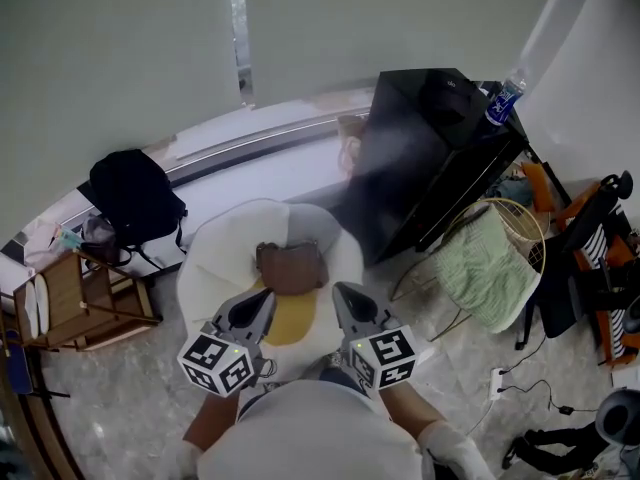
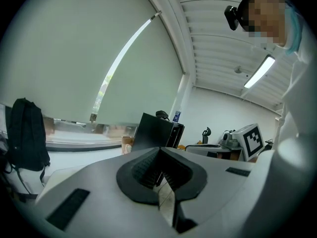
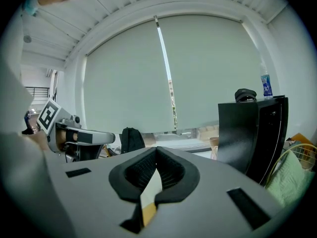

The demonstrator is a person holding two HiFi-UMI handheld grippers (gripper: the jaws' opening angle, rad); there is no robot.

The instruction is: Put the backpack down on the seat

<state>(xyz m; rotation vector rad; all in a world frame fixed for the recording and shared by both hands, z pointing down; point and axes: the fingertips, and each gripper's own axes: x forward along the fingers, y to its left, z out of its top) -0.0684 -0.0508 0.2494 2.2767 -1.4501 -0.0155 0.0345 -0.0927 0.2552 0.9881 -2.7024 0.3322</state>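
Observation:
The black backpack (image 1: 135, 196) stands upright against the window ledge at the left, apart from both grippers; it also shows in the left gripper view (image 2: 25, 135) and small in the right gripper view (image 3: 131, 139). The round white seat (image 1: 205, 268) lies just ahead of me, with a brown bag (image 1: 291, 266) and a yellow cushion (image 1: 288, 320) on it. My left gripper (image 1: 262, 300) and right gripper (image 1: 340, 292) hover side by side over the seat's near edge. Both are shut with nothing between their jaws (image 2: 159, 151) (image 3: 156, 150).
A tall black cabinet (image 1: 430, 148) with a water bottle (image 1: 505, 98) on top stands right of the seat. A wire basket with green cloth (image 1: 490, 263) sits beside it. A wooden rack (image 1: 80, 303) is at the left, and cables and gear lie on the floor at right.

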